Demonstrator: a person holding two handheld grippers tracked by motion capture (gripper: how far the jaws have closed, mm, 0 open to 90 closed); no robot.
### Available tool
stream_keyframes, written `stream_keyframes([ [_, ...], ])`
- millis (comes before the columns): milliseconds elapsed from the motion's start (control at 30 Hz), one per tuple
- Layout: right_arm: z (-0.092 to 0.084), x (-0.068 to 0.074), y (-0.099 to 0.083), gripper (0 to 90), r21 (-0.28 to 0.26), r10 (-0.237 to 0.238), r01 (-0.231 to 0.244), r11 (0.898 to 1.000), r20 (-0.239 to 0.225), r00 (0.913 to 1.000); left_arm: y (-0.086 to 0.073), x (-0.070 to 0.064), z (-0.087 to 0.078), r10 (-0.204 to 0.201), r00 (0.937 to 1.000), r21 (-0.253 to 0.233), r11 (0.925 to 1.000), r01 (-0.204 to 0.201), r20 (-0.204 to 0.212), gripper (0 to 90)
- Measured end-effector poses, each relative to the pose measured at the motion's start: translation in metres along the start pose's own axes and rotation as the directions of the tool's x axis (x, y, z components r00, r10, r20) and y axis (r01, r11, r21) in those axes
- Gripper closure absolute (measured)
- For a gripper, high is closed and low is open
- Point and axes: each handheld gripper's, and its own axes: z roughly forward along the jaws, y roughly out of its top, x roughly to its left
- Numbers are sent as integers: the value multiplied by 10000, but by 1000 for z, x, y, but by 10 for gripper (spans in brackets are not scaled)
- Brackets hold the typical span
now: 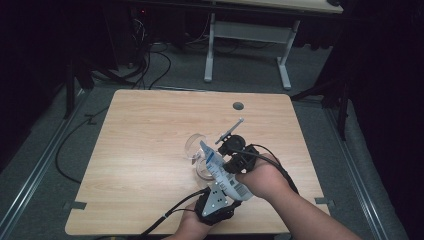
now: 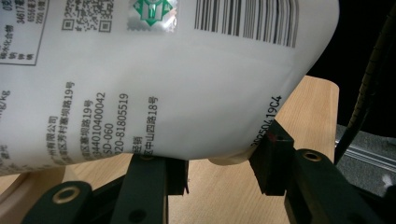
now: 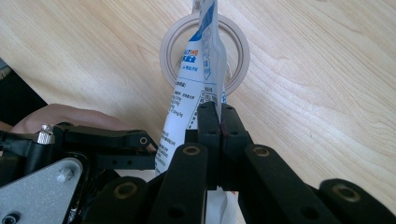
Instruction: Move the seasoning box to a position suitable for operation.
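Table, light wood grain, rounded corners, a round grommet hole near its far edge; bears all the items below. Pouch, white plastic refill bag with blue print, barcode and small text, held off the table surface between the two grippers and tipped so that its narrow top end points down toward the jar; its swollen lower end sits nearest the person. Jar, clear, upright on the table directly under the pouch's top end, its round mouth seen from above in the right gripper view. Lid, clear and round (identity judged, not certain), lying just beside the jar on its far side. Left hand-held gripper, jaws set part-way apart and bearing against the pouch's bulging bottom, so clasping it from below. Right hand-held gripper, jaws clamped flat on the pouch's thin edge, higher up toward the spout end. Progress, as judged: jar opened and pouch brought into pouring position above it; whether any contents have gone in cannot be told; emptying, setting the pouch down and capping the jar appear to remain
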Motion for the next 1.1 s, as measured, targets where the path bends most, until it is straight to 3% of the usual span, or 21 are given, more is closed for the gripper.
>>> stream_keyframes([
  [167, -1, 1, 0, 900, -5, 90, -90, 10000, 10, 10000, 0, 0, 0, -11, 10000, 28, 10000, 11, 40, 622],
  [233, 0, -2, 1, 900, -89, -219, 219, 9997, -12, 9998, 0, 1, 0, -25, 10000, 32, 10000, 25, 50, 622],
  [533, -1, -3, 0, 900, -61, -50, 50, 10000, -14, 10000, 2, 1, 1, -66, 9997, -25, 10000, 67, 248, 622],
  [1100, 0, -5, 2, 900, -110, -181, 183, 9998, 112, 9998, 3, 5, 3, -150, 9988, -79, 9999, 154, 477, 622],
])
